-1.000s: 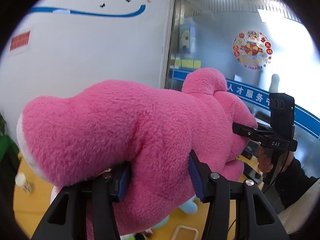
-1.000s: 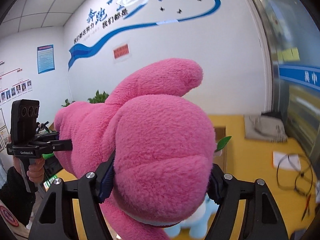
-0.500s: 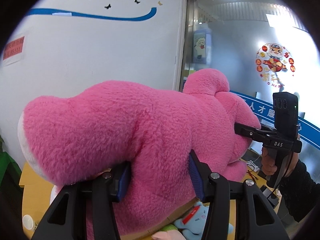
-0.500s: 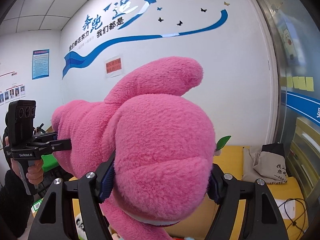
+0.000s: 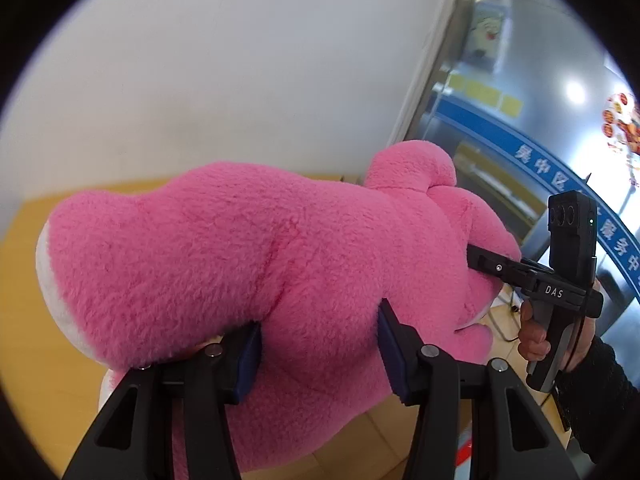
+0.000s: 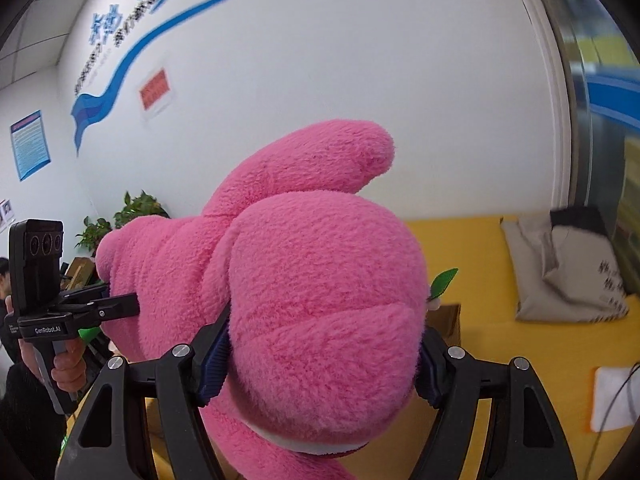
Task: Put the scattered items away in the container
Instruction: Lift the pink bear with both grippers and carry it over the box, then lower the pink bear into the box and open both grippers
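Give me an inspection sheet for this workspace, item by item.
Surface: yellow table.
Job's things: pink plush toy held off the table; container not identified.
Clutter: beige cloth bag, white paper.
Grippers: left tool and right tool both shut on the plush.
Cables: thin dark cable over the paper.
Surroundings: white wall with blue stripe, potted plant, glass partition.

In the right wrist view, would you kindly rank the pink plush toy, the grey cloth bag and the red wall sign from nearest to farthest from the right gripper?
1. Pink plush toy: clamped in the right gripper.
2. Grey cloth bag: right, on the yellow surface.
3. Red wall sign: upper left, on the white wall.
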A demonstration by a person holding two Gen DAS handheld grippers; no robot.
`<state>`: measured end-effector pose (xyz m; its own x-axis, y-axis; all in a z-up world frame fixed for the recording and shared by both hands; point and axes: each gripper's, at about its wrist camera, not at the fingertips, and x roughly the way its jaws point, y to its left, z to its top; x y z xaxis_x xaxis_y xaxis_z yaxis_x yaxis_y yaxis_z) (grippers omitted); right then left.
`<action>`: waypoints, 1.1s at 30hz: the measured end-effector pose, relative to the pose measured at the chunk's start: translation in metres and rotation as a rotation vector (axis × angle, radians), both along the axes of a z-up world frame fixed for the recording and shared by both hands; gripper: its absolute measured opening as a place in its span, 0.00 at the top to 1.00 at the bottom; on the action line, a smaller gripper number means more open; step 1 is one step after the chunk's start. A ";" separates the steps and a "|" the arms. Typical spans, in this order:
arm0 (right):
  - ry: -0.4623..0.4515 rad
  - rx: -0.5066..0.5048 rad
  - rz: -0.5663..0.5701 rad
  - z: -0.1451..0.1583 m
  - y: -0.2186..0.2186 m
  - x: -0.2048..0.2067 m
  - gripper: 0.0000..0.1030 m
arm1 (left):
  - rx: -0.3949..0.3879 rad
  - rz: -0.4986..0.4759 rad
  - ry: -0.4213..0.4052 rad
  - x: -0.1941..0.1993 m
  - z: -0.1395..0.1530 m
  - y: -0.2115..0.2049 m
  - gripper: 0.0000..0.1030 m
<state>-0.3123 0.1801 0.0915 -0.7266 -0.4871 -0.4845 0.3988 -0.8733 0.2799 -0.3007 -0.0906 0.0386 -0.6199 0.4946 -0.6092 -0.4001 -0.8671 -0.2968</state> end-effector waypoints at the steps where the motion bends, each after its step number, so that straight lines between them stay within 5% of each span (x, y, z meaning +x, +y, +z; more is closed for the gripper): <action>1: -0.032 0.001 -0.002 -0.015 -0.001 -0.010 0.24 | 0.011 0.006 -0.045 -0.011 -0.018 -0.002 0.50; 8: -0.246 0.075 -0.046 -0.107 -0.006 -0.069 0.24 | 0.001 0.041 -0.305 -0.058 -0.122 0.007 0.49; 11: -0.343 0.090 -0.086 -0.133 0.000 -0.076 0.24 | -0.016 0.035 -0.292 -0.060 -0.123 0.016 0.44; 16: -0.405 0.067 -0.158 -0.134 0.008 -0.067 0.23 | -0.023 0.064 -0.282 -0.061 -0.125 0.017 0.33; 21: -0.359 0.133 -0.192 -0.134 0.012 -0.078 0.07 | 0.030 0.061 -0.298 -0.059 -0.119 -0.006 0.29; 27: -0.258 0.245 -0.250 -0.091 0.028 -0.042 0.02 | 0.006 0.198 -0.131 -0.018 -0.058 -0.029 0.31; 33: -0.109 0.224 -0.214 -0.007 0.042 0.052 0.00 | -0.126 0.311 0.120 0.089 0.058 -0.030 0.30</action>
<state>-0.2602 0.2218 0.0841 -0.7391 -0.2019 -0.6426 0.1780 -0.9787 0.1027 -0.2117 -0.1210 0.0968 -0.7999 0.1962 -0.5672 -0.1365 -0.9798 -0.1464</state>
